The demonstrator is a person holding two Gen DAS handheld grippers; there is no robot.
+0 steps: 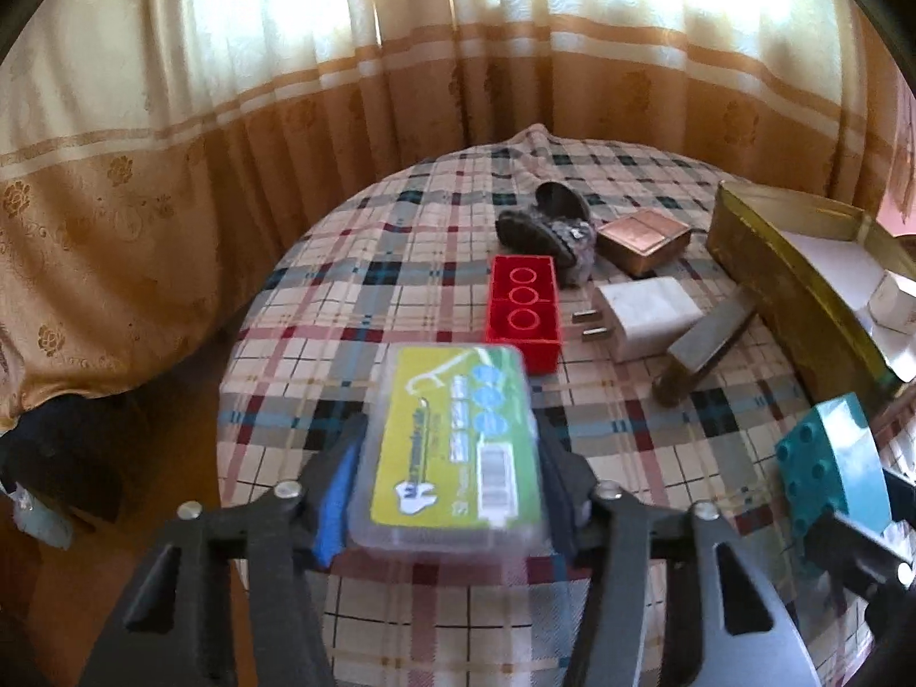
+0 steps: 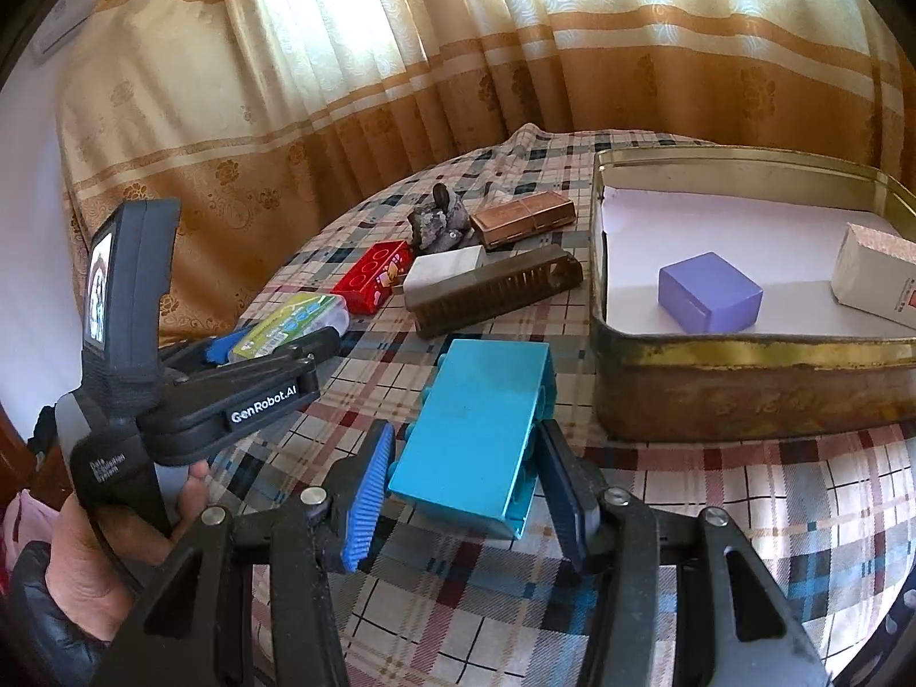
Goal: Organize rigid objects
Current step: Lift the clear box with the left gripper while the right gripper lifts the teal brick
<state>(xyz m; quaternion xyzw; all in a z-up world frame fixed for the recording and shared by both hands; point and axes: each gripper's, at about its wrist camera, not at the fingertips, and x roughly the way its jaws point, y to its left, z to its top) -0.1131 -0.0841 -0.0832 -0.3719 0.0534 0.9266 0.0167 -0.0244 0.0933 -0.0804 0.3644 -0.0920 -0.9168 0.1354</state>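
Observation:
My left gripper is shut on a clear plastic box with a yellow-green label, its pads against the box's two long sides just above the plaid tablecloth. The right wrist view shows the same box at the left. My right gripper is shut on a teal toy brick, held tilted in front of a gold tin. The left wrist view shows that brick at its right edge. A purple box and a white carton lie inside the tin.
Across the table lie a red brick, a white charger, a dark ridged bar, a copper case and a grey lump. Curtains hang behind. A person's hand grips the left tool.

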